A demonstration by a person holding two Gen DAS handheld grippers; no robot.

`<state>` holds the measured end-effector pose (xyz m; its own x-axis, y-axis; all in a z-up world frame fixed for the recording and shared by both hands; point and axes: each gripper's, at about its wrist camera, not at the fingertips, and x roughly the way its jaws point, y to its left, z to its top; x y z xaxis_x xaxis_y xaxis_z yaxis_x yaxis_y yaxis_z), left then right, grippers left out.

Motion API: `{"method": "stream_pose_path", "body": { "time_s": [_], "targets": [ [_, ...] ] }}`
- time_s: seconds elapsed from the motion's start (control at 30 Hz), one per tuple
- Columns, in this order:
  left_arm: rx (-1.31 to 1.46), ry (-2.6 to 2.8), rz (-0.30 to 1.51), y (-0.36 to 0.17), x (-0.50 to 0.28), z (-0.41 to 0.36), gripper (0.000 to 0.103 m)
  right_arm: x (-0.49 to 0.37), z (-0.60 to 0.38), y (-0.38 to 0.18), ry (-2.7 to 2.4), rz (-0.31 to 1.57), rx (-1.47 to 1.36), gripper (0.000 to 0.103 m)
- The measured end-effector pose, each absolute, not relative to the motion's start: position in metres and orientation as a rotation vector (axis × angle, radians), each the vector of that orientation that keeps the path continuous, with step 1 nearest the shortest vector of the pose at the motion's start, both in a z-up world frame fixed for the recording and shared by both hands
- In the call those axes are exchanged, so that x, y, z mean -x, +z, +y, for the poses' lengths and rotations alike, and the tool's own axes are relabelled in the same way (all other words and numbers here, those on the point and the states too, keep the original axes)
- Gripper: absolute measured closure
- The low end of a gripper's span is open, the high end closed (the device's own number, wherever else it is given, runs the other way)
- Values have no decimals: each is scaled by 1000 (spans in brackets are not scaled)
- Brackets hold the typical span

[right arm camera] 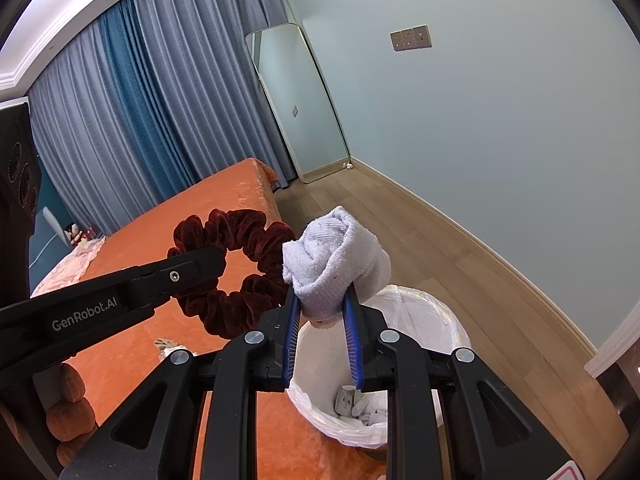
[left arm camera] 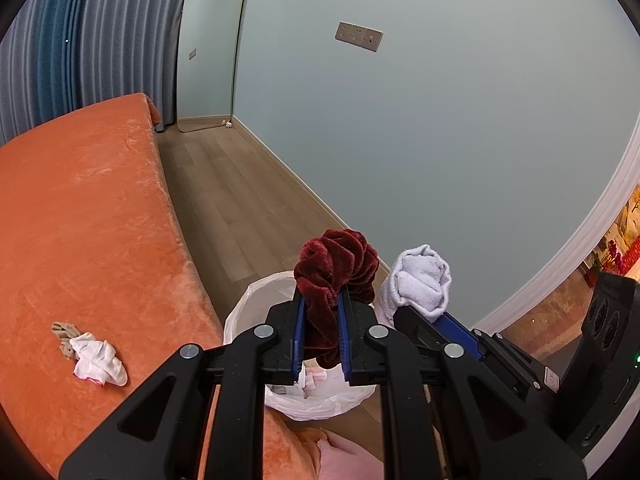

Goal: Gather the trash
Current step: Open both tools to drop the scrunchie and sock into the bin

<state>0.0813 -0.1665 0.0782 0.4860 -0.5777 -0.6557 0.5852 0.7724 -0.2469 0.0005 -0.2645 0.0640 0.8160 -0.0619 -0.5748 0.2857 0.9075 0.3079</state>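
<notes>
Trash for this round is in both my tongs, and I place everything by the white-lined waste bin (right arm camera: 424, 320) that stands on the wood floor just beside the orange bed (left arm camera: 92, 216). Clamped between the blue pads of my left gripper (left arm camera: 321, 300) is a dark red velvet scrunchie (left arm camera: 336, 268), its ruffled loop bulging up past the fingertips and hanging above the bin's near rim. My right gripper (right arm camera: 322, 300) pinches a rolled pale grey sock (right arm camera: 334, 256); the jaws stand narrow around its lower end, and the roll sits above the bin's opening, on the side toward the bed. Scrunchie and sock are near each other over the bin, the scrunchie on the bed side; from the right wrist view I cannot tell whether they touch. Down inside the bin, at the bottom of the liner, lie a few crumpled white scraps (right arm camera: 360, 404). On the bed cover, well apart from the bin, a small heap of a beige sock and a white one (left arm camera: 90, 354) lies loose. Beyond the bin, a tall mirror (right arm camera: 298, 100) leans at the far end of the floor, beside the blue curtains (right arm camera: 120, 100)
</notes>
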Motion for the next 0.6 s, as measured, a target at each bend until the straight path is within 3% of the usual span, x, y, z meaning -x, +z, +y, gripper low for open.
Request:
{"method": "stream_pose_path", "body": {
  "time_s": [0.37,0.5,0.6],
  "targets": [
    [6,-732,800,67,-93,-173,86,-5,-262,57,-201,608,-411,81],
    [7,-701,779,64,-96,-174,59,-8,-262,55,-217,606,-416,76],
    [11,-689,780,63,-100,-173,56,-11,-261,54,-224,607,-418,67]
  ]
}}
